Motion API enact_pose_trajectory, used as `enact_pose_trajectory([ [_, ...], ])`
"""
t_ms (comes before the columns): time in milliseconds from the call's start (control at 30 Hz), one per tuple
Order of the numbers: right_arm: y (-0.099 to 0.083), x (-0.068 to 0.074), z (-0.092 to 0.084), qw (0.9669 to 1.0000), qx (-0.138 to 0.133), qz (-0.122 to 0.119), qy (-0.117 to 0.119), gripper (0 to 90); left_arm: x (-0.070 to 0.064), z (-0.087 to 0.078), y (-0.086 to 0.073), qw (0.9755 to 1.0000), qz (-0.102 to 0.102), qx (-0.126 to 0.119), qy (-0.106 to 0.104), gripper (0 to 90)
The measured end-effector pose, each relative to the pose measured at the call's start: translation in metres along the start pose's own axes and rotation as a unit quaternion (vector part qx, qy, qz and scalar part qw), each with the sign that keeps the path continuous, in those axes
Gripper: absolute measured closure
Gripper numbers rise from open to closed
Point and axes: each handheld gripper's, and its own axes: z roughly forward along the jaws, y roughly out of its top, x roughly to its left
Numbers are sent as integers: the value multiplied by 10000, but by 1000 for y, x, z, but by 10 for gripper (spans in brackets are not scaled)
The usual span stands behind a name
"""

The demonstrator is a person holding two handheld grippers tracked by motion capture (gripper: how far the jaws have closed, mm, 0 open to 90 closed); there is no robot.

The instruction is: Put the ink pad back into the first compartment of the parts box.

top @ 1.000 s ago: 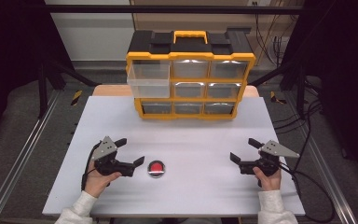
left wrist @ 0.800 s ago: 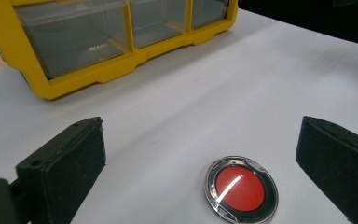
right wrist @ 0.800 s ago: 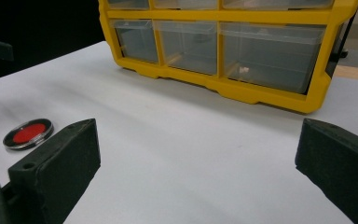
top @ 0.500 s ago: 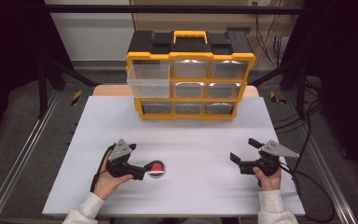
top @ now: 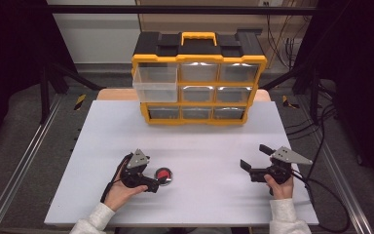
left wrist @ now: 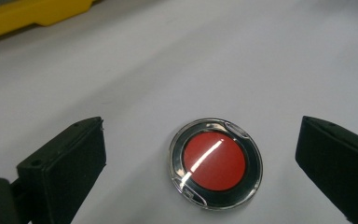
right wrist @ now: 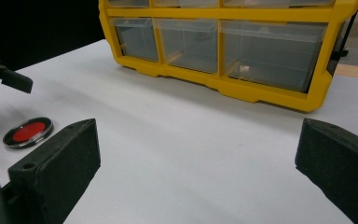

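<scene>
Left gripper [top: 159, 184] wide open, low over bench [top: 102, 146] near front edge, left of middle; jaws flank red round tin [left wrist: 216, 162], not touching it. Tin flat on bench, lid up. Right gripper [top: 255, 161] wide open, empty, near front right corner. Yellow drawer organizer [top: 199, 80] at back edge; top-left drawer [top: 154, 83] pulled out.

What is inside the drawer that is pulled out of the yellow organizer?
The pulled-out drawer, at the top left of the yellow organizer, is clear plastic, and nothing shows through its front or side. Its floor toward the back, inside the cabinet, is covered, so something small there cannot be excluded.
</scene>
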Motion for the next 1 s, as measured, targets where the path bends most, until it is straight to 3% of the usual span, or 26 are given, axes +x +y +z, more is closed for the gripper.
enact_pose_trajectory([
  [167, 0, 0, 0, 10000, 8, 4, 2, 4, -3, 9, -2, 9996, -70, 287, -30, 39],
  [400, 0, 0, 1, 10000, 16, -4, 1, 4, -9, 19, -1, 9987, -65, 503, -38, 65],
  [767, 0, 0, 0, 10000, 36, 3, -8, 4, -13, 28, -2, 9973, -25, 730, 16, 168],
  [1000, 0, 0, 0, 10000, 28, 0, -12, 4, -14, 29, -1, 9971, 52, 750, 126, 239],
])
